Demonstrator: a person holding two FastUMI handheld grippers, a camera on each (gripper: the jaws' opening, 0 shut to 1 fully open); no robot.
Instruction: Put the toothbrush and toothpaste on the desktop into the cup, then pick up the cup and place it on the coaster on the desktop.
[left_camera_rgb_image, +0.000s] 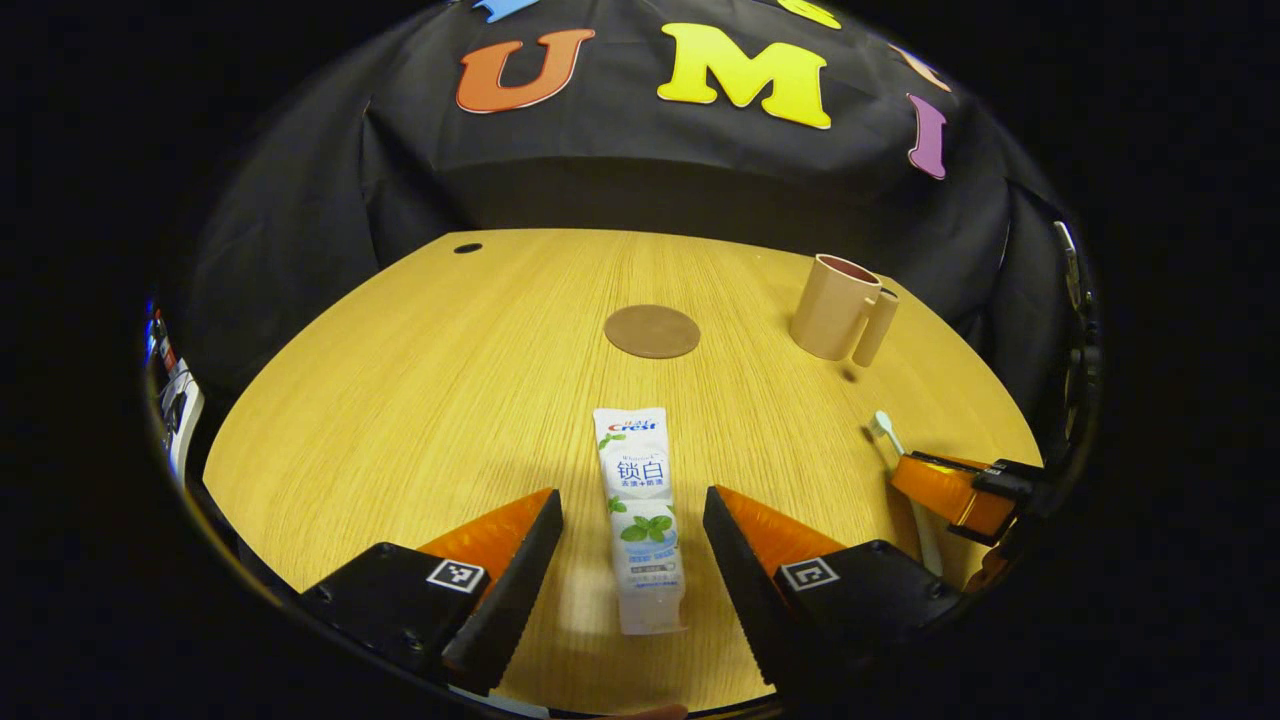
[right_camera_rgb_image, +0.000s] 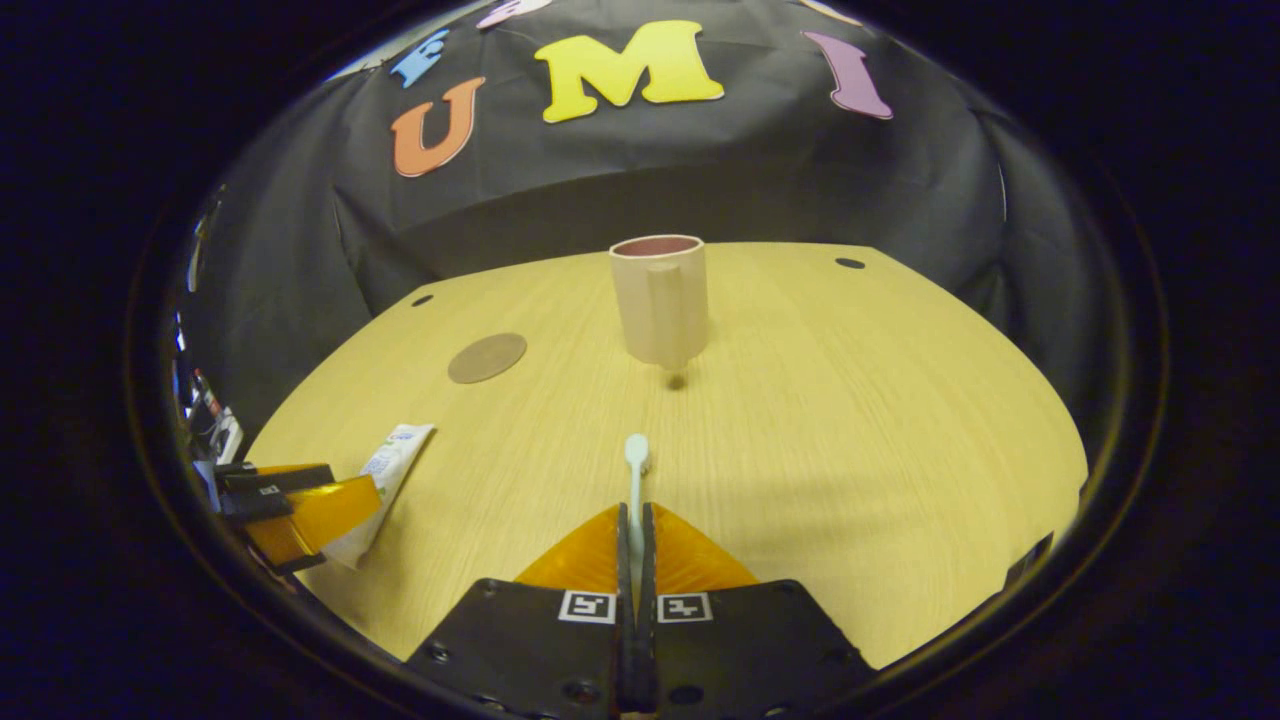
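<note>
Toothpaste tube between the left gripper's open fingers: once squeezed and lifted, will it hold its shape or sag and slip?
The toothpaste tube lies flat on the desktop and looks soft-walled, so it will probably dent under the fingers. Its surface looks glossy, so some slipping seems possible. It is long with a flat crimped end, so the ungripped part may droop slightly; rolling seems unlikely.

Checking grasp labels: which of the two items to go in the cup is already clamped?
The toothbrush: the right tongs are shut on its handle. The toothpaste lies flat between the open left tongs, ungripped.
</note>
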